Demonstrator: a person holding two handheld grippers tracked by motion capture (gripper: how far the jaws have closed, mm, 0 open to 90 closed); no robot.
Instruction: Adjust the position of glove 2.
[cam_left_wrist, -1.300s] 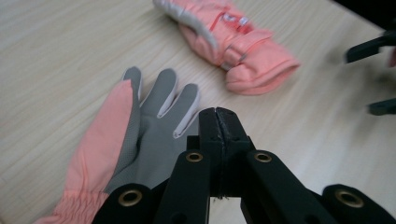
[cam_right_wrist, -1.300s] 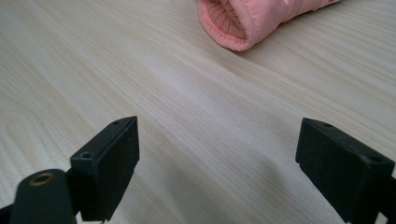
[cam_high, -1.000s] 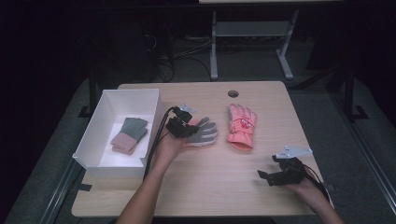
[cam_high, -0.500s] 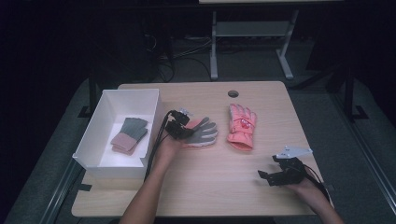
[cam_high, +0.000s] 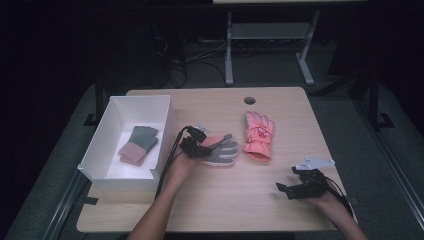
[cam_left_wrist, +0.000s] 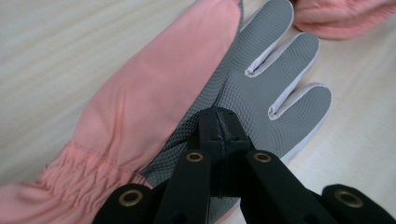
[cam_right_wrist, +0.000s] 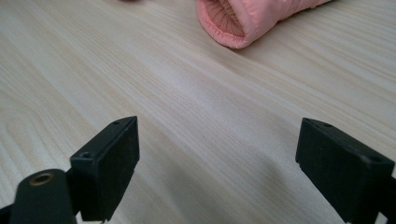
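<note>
A thin glove (cam_high: 223, 150) with a grey grip palm and pink back lies at the table's middle, fingers pointing right. My left gripper (cam_high: 201, 146) is over its cuff end. In the left gripper view the jaws meet (cam_left_wrist: 218, 122) on a pucker of the grey palm fabric (cam_left_wrist: 266, 79), so the gripper is shut on the glove. A padded pink glove (cam_high: 259, 135) lies just to the right of it, apart. My right gripper (cam_high: 286, 189) rests near the front right edge, open, with bare wood between its fingers (cam_right_wrist: 217, 154); the padded glove's cuff (cam_right_wrist: 233, 23) lies ahead of it.
A white box (cam_high: 102, 145) stands at the table's left, holding a folded grey-green and pink pair of gloves (cam_high: 139, 145). A round cable hole (cam_high: 249, 100) sits near the far edge. Bare wood (cam_high: 235, 200) spans the front between the hands.
My left hand has sunk a little toward the table with the thin glove in its jaws, drifting slightly nearer the person. The right hand has stayed still.
</note>
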